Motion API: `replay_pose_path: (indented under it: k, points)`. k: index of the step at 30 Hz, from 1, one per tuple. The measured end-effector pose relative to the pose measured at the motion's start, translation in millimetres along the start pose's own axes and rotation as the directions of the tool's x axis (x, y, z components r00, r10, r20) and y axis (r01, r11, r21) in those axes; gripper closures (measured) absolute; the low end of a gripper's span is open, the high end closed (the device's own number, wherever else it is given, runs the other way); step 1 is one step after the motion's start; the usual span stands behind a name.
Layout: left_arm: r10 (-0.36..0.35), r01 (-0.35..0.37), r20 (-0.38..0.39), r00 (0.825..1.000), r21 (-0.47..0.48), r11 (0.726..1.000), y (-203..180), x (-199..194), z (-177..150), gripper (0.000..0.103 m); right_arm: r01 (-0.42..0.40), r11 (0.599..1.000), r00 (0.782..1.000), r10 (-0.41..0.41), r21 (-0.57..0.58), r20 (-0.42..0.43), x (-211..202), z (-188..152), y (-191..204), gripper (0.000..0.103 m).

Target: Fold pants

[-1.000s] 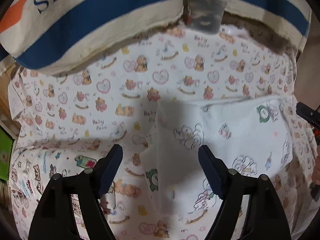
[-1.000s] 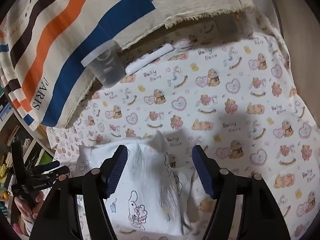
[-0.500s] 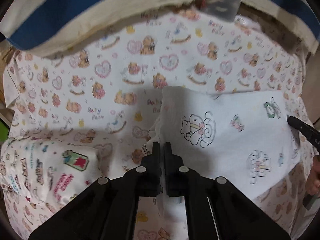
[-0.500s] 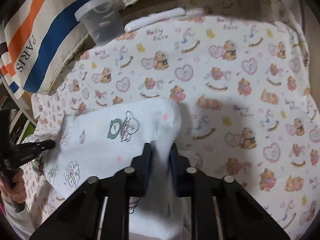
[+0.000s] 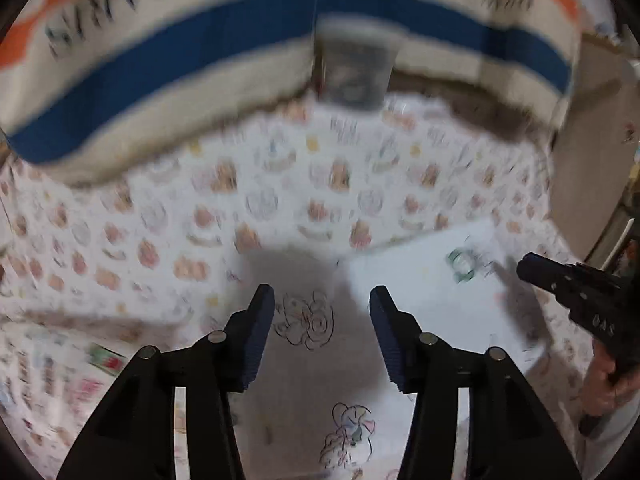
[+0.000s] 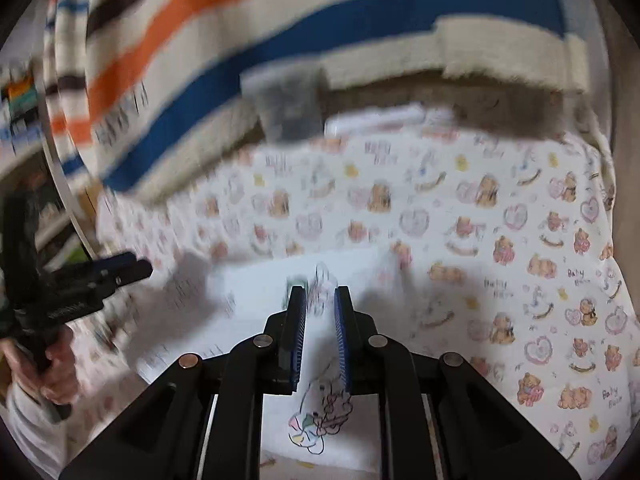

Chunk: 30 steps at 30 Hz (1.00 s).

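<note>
Here, left gripper (image 5: 322, 300) spread, jaws just reopened above white pants (image 5: 420, 300) lying flat on bear-print sheet (image 5: 240, 184), right gripper (image 6: 320, 300) narrowed, small gap, nothing pinched, beyond, blurred clear cup (image 6: 290, 112), striped towel (image 6: 240, 40) behind.

The pants (image 5: 436, 300) are soft, matt white cloth with thin printed cartoon outlines, lying on a matt cotton-looking sheet (image 6: 500, 240) printed with bears and hearts. Along the sheet's far edge a coarse woven striped cloth (image 5: 200, 52) hangs, rough and frayed at its hem; a translucent, dull plastic cup (image 5: 352, 76) stands against it. The left gripper (image 5: 322, 320) and right gripper (image 6: 320, 328) are matt black plastic with ribbed dark blue pads (image 5: 256, 340) and small shiny metal pins.
</note>
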<state>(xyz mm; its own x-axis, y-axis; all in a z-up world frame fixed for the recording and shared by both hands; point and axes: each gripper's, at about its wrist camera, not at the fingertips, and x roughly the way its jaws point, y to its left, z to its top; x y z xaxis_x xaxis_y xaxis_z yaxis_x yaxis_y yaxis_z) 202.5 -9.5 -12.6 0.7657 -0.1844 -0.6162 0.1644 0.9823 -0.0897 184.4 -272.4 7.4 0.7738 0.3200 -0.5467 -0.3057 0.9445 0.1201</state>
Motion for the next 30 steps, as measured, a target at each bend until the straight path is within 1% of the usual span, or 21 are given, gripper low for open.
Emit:
replay_pose_path:
  k: [2,3,4,6,7,8,9,10,12,13,15,17,18,20,22,24,26,27,28,29,30]
  points:
    - [0.071,-0.073,-0.056,0.996,-0.021,0.997,9,28,-2,0.065,0.061,0.998,0.996,-0.061,0.005,-0.067,22,-6,-1,0.088]
    - [0.103,-0.107,-0.091,0.99,-0.04,0.993,17,41,-3,0.067,0.097,0.995,0.991,-0.095,0.015,-0.097,31,-9,-6,0.088]
    - [0.114,-0.122,-0.117,0.987,-0.067,0.99,26,51,-5,0.065,0.123,0.992,0.986,-0.119,0.031,-0.119,39,-12,-13,0.088]
    - [0.115,-0.138,-0.156,0.981,-0.148,0.979,44,62,-9,0.053,0.14,0.988,0.981,-0.129,0.072,-0.143,47,-15,-27,0.088]
    - [0.113,-0.146,-0.177,0.978,-0.184,0.972,51,66,-11,0.049,0.12,0.987,0.983,-0.103,0.105,-0.153,50,-16,-37,0.088]
    - [0.095,-0.132,-0.182,0.979,-0.203,0.97,55,67,-11,0.049,0.103,0.986,0.983,-0.081,0.131,-0.162,52,-16,-43,0.088]
    - [0.092,-0.128,-0.178,0.98,-0.205,0.97,55,65,-11,0.049,0.096,0.982,0.983,-0.067,0.165,-0.174,53,-16,-51,0.088]
    - [0.105,-0.138,-0.172,0.979,-0.19,0.972,54,63,-10,0.049,0.112,0.978,0.98,-0.081,0.174,-0.181,55,-17,-55,0.088]
    - [0.16,-0.179,-0.145,0.977,-0.131,0.975,46,56,-9,0.049,0.178,0.971,0.967,-0.143,0.159,-0.208,59,-19,-62,0.088]
    - [0.18,-0.195,-0.136,0.974,-0.11,0.975,43,53,-9,0.049,0.187,0.968,0.966,-0.15,0.169,-0.212,58,-20,-65,0.088]
    - [0.189,-0.201,-0.109,0.976,-0.103,0.974,39,40,-6,0.05,0.161,0.963,0.973,-0.118,0.218,-0.196,51,-19,-71,0.088]
    - [0.157,-0.163,-0.052,0.986,-0.126,0.979,38,17,-1,0.048,0.112,0.962,0.988,-0.082,0.247,-0.13,36,-13,-71,0.088]
    - [0.139,-0.14,-0.017,0.99,-0.129,0.982,36,4,3,0.045,0.089,0.966,0.994,-0.07,0.243,-0.086,26,-10,-67,0.088]
    - [0.131,-0.127,0.025,0.991,-0.111,0.986,29,-13,9,0.025,0.027,0.98,1.0,-0.023,0.198,-0.02,10,-5,-53,0.088]
    - [0.127,-0.122,0.055,0.99,-0.084,0.989,22,-23,12,0.023,-0.048,0.989,0.999,0.049,0.137,-0.006,3,-4,-36,0.088]
    - [0.165,-0.164,0.01,0.986,-0.05,0.985,19,-14,14,0.022,-0.068,0.995,0.995,0.073,0.069,-0.074,12,-10,-18,0.088]
    - [0.194,-0.197,-0.073,0.978,-0.04,0.98,21,4,10,0.022,0.005,1.0,0.98,-0.001,0.017,-0.199,34,-20,-8,0.088]
    - [0.215,-0.221,-0.124,0.969,-0.032,0.975,22,16,5,0.022,0.027,1.0,0.972,-0.024,0.008,-0.236,43,-25,-8,0.088]
    - [0.257,-0.264,-0.187,0.948,-0.016,0.964,24,29,0,0.022,0.03,1.0,0.969,-0.029,0.002,-0.247,49,-27,-9,0.088]
    - [0.288,-0.298,-0.233,0.929,-0.007,0.955,27,43,-6,0.018,0.027,1.0,0.969,-0.025,0.004,-0.245,49,-28,-10,0.088]
    - [0.278,-0.29,-0.249,0.928,-0.013,0.957,30,52,-12,0.017,0.018,1.0,0.968,-0.014,0.014,-0.251,48,-27,-12,0.088]
